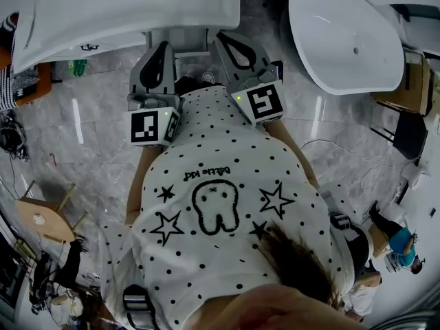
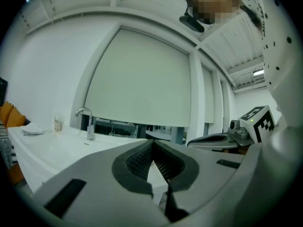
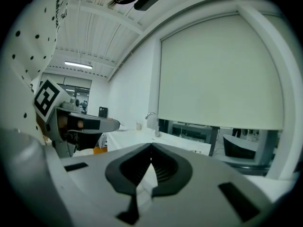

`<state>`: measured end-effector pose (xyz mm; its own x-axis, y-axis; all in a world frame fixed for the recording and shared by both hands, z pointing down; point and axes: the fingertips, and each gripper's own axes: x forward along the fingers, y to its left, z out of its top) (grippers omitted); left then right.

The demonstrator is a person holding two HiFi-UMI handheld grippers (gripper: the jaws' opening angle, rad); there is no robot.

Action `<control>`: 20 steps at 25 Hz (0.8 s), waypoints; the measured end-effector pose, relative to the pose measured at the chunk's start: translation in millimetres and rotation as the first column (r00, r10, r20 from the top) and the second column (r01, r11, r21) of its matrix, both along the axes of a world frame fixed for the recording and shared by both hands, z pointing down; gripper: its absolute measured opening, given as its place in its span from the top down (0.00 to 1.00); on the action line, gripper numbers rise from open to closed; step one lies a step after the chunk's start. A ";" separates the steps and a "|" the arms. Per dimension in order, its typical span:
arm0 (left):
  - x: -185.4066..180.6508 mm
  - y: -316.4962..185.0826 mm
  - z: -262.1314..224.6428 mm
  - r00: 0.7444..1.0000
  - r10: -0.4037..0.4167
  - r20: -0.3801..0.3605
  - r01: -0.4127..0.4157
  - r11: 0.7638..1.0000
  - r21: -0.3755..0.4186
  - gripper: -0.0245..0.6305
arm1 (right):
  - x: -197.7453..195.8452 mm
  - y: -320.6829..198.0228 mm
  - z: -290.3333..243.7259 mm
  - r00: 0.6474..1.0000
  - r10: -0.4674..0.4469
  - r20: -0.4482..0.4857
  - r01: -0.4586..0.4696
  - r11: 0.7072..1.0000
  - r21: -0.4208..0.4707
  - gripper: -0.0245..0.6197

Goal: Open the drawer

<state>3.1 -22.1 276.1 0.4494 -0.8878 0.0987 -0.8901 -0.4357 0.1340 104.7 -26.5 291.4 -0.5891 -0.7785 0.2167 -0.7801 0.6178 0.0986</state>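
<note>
I stand at a white vanity (image 1: pixel 130 9) with a basin and a chrome tap (image 2: pixel 88 123). I cannot make out a drawer front or a handle; the part under the counter's edge is mostly hidden by the grippers. My left gripper (image 1: pixel 164 47) points at the vanity's front edge, its jaws shut with nothing between them (image 2: pixel 152 142). My right gripper (image 1: pixel 221 38) is beside it, also shut and empty (image 3: pixel 151 146). Both are held nearly level, close together, in front of my dotted white shirt (image 1: pixel 220 205). Each gripper shows in the other's view: the right gripper (image 2: pixel 215 139) and the left gripper (image 3: pixel 87 124).
A white freestanding bathtub (image 1: pixel 344 33) stands at the right. A small wooden stool (image 1: pixel 42 218) is on the grey marble floor at the left. A large window with a lowered blind (image 2: pixel 142 79) is behind the vanity. Other people (image 1: pixel 395 243) are at the lower right.
</note>
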 end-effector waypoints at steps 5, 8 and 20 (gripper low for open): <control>5.7 8.1 3.6 1.000 0.019 0.002 -0.019 1.000 -0.010 0.95 | 5.4 7.6 3.6 1.000 0.014 -0.002 -0.014 1.000 0.003 0.94; 6.3 9.5 5.3 1.000 0.017 -0.003 -0.017 1.000 -0.019 0.95 | 7.1 9.8 4.8 1.000 0.019 -0.001 -0.019 1.000 0.003 0.94; 7.5 24.2 5.0 1.000 0.008 0.009 -0.007 1.000 -0.022 0.95 | 10.1 21.6 2.3 1.000 0.014 0.014 -0.014 1.000 0.005 0.94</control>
